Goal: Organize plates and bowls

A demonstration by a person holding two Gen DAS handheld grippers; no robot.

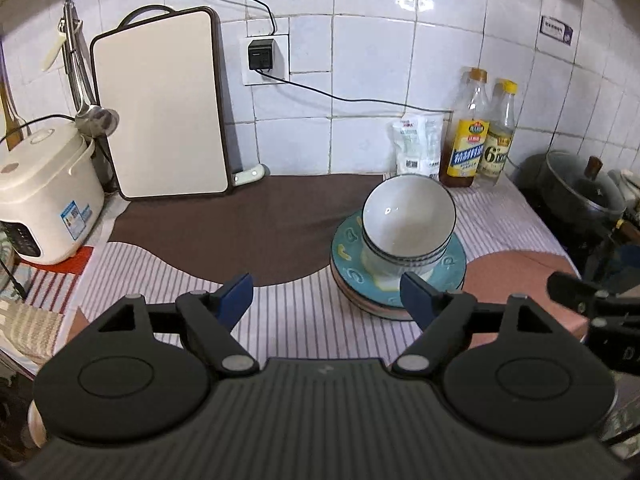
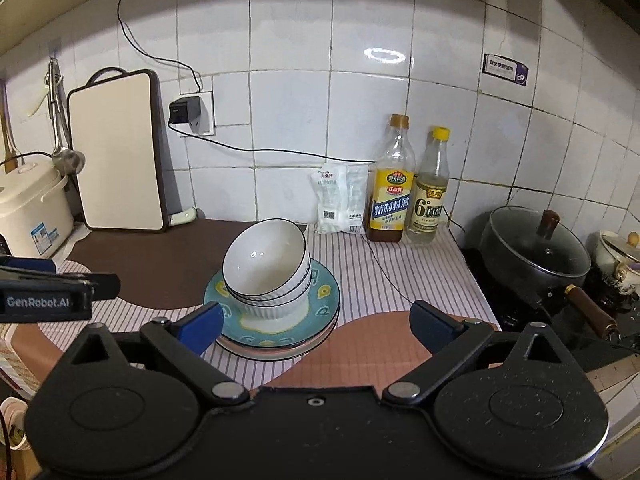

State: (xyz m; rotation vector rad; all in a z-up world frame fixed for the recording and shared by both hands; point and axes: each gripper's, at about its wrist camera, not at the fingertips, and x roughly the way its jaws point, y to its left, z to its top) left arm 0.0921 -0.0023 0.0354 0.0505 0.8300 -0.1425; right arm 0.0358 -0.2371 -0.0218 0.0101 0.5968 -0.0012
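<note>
On the striped-cloth table [image 2: 400,280], a stack of empty white ribbed bowls [image 2: 266,276], tilted, sits on a teal patterned plate [image 2: 320,300] topping a stack of plates. The left gripper [image 1: 326,296] and right gripper [image 2: 316,322] hover nearby, jaws apart, holding nothing.

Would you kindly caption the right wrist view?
Open right gripper before white bowls nested on stacked plates.

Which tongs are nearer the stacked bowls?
Roughly equal: left tongs sit open just before the stacked bowls, bowls toward their right finger; right tongs likewise, bowls toward their left finger.
</note>
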